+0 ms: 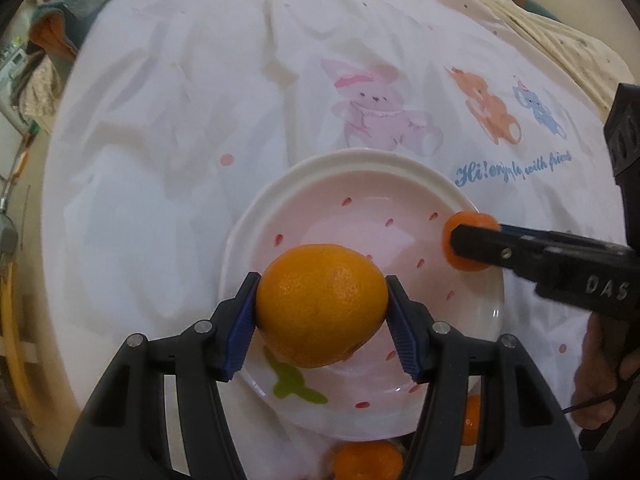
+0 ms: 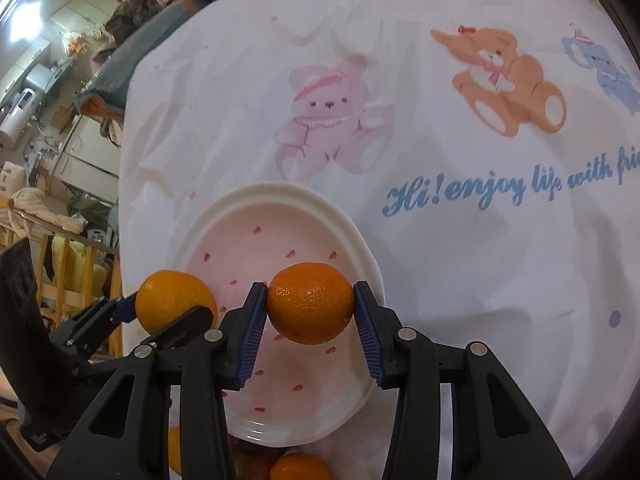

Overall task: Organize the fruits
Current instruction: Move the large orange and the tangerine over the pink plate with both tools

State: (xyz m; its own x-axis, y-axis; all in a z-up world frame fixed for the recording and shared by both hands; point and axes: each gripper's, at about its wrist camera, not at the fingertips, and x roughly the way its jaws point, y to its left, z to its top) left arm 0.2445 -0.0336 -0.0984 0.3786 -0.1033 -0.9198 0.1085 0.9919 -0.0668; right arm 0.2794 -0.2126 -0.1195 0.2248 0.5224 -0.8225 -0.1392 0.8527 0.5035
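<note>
A white cloth [image 2: 460, 264] covers the surface that carries everything; it is rumpled, with soft folds running across it. It is printed with three cartoon bears, one pink [image 2: 328, 120], one orange [image 2: 504, 80] and one blue [image 2: 608, 72], with small coloured dots, and with blue script reading "Hi! enjoy life with fri...", cut off at the picture's edge. Beyond the cloth's far edge a cream patterned cover [image 1: 560, 28] shows. Directly on the cloth stands a shallow pink plate [image 1: 360, 176] with a white rim, red flecks and a green mark inside. Just beside its near rim lie two more oranges [image 1: 368, 460], partly hidden.
</note>
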